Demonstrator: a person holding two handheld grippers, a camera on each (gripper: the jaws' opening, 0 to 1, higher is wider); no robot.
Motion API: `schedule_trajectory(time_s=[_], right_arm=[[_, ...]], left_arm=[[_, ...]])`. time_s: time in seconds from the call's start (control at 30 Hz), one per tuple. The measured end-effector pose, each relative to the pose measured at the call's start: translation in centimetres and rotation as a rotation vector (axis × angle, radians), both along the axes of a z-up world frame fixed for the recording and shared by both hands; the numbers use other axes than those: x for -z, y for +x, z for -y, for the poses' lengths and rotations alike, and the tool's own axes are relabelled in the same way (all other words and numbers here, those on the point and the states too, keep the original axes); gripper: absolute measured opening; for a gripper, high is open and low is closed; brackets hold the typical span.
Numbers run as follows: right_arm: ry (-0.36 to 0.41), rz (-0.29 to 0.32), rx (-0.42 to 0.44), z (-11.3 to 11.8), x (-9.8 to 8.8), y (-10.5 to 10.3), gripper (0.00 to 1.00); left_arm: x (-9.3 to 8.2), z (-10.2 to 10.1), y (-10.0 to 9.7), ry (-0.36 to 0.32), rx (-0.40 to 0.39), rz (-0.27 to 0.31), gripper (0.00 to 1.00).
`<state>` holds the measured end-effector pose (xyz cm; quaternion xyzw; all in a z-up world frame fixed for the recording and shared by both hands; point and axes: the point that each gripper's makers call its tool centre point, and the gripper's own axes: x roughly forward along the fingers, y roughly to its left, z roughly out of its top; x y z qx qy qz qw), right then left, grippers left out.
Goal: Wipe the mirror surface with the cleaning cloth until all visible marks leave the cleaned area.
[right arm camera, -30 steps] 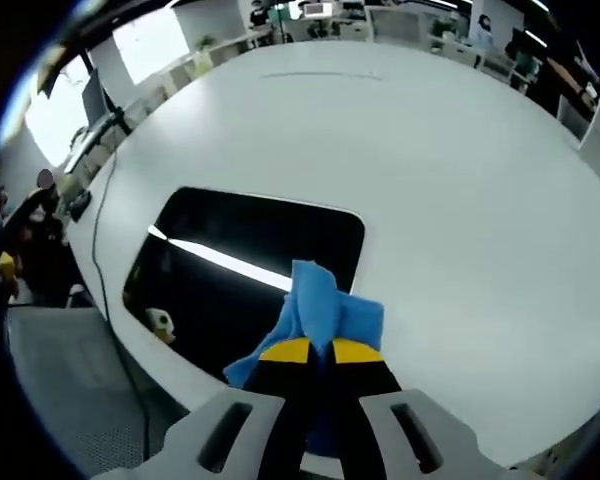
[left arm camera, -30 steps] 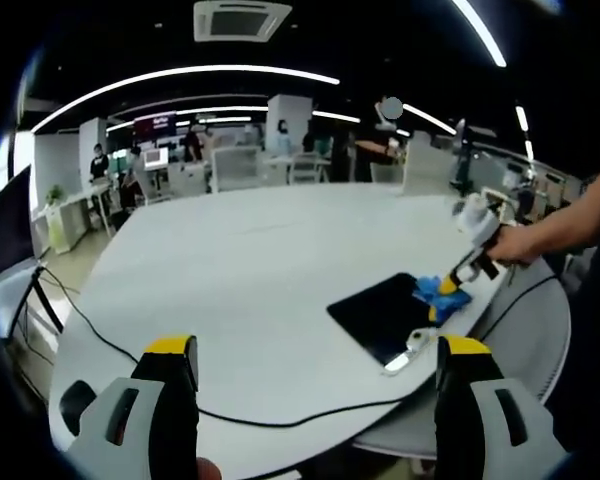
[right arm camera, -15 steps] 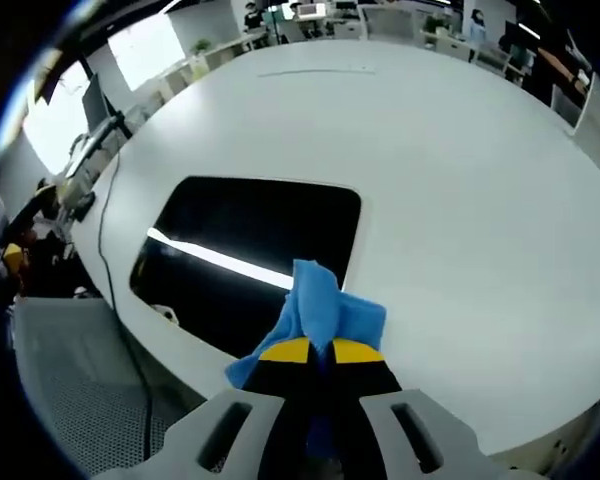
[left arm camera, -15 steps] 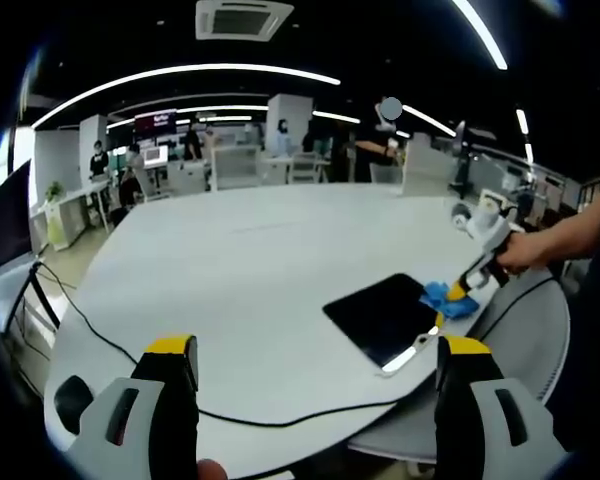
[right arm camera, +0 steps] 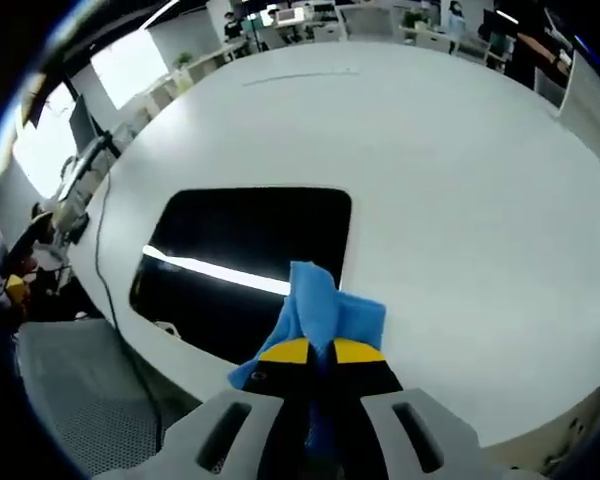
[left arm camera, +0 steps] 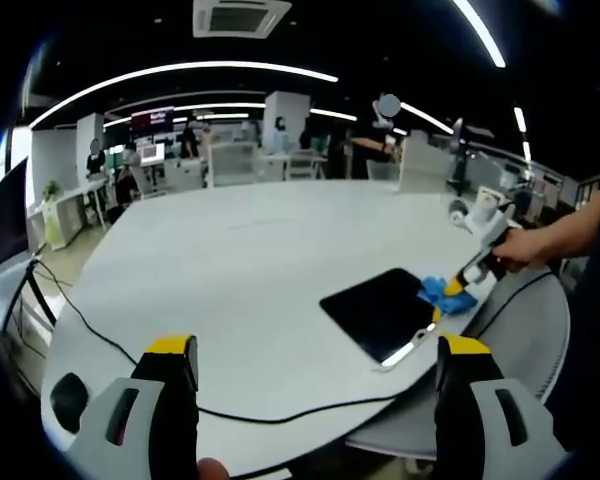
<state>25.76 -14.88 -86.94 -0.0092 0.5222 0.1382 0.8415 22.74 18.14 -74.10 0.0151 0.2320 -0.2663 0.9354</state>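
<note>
Slid back toward the mirror's [right arm camera: 242,255] near edge, right tongs [right arm camera: 311,352] clamped on the soft, light cloth [right arm camera: 318,310], bunched and best held mid-fold; left tongs [left arm camera: 315,345] apart, well clear of the mirror on the worktop [right arm camera: 460,170].

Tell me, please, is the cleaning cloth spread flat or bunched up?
Bunched up: the cleaning cloth stands in folds, pinched between the right gripper's shut jaws at the mirror's edge.

Overhead strip lights [left arm camera: 180,72] lit the hall evenly; one glared across the dark rectangular mirror [right arm camera: 242,250] ahead of the right tongs; edges bowed, softly blurred.
</note>
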Motion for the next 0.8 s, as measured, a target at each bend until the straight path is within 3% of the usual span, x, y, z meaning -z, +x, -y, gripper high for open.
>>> schedule_trajectory(time_s=[0.27,0.8], right_arm=[[-0.015,0.007,0.006,-0.2,-0.1,0.0,0.02],[-0.002,0.0,-0.034,-5.5,-0.1,0.4,0.02]], left_arm=[[-0.2,-0.2,0.4,-0.009,0.0,0.003,1.0],[0.6,-0.6,-0.2,-0.004,0.035,-0.021,1.0]])
